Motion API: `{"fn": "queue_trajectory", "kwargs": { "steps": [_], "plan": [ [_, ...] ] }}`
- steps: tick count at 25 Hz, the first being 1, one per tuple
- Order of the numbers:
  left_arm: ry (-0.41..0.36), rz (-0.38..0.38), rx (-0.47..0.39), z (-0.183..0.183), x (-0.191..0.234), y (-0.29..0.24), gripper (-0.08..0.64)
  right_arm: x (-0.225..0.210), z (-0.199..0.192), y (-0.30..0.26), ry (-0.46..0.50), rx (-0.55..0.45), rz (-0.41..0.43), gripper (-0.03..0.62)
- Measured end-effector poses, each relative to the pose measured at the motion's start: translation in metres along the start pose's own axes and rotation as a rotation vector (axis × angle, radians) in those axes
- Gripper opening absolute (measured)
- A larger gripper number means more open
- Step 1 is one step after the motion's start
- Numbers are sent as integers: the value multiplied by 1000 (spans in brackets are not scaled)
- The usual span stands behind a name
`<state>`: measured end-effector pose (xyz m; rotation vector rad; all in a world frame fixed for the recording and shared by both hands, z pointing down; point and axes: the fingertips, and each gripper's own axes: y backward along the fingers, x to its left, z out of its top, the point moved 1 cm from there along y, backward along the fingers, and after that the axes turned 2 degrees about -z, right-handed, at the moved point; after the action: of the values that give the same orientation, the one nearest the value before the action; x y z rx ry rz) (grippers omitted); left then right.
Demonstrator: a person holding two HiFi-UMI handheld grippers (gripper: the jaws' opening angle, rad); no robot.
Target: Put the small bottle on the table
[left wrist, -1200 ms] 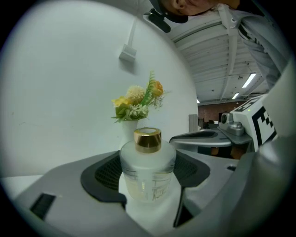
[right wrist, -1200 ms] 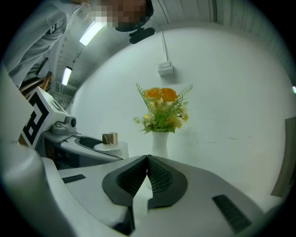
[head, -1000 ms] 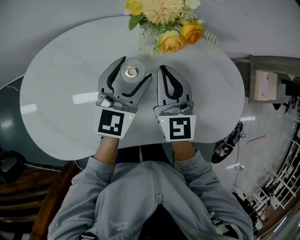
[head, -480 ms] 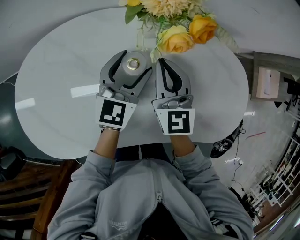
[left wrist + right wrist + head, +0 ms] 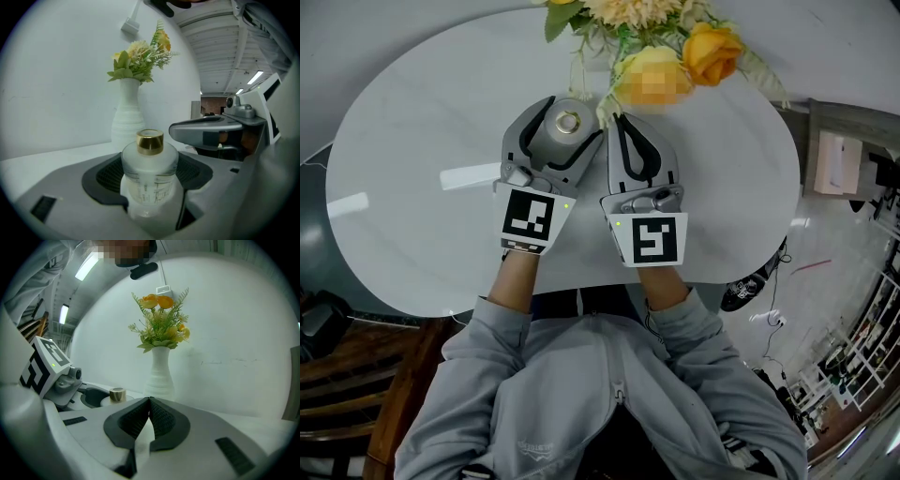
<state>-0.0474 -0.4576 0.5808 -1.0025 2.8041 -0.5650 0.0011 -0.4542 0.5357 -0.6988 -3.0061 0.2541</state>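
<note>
Left tool (image 5: 573, 116) grips the small bottle (image 5: 150, 171), gold cap up, over the white desk (image 5: 412, 131). Right tool (image 5: 617, 122) is clenched empty, just beside it. White vase (image 5: 127, 117) of flowers (image 5: 712, 47) stands close ahead of both.

Print on the small bottle (image 5: 150, 180) is too blurry for me; left gripper (image 5: 570, 122) hides its base; flowers (image 5: 630, 11) clipped, top edge.

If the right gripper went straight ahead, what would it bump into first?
Probably the vase: it stands dead ahead of the right gripper, though the gap between them is unclear.
</note>
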Motion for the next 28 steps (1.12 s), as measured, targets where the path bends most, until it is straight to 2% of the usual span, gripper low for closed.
{"fn": "queue_trajectory", "kwargs": {
  "steps": [12,16,21,28],
  "plan": [
    [-36,1,23,-4,-3,-2,331,2,2,-1,0,1,0,26],
    [-39,6,54,-6,-3,-3,331,3,4,2,5,2,1,26],
    [-10,3,67,-5,-7,3,350,3,14,11,23,-4,-1,26],
    [74,40,-5,16,-8,39,350,3,35,32,40,-14,-10,26]
  ]
}}
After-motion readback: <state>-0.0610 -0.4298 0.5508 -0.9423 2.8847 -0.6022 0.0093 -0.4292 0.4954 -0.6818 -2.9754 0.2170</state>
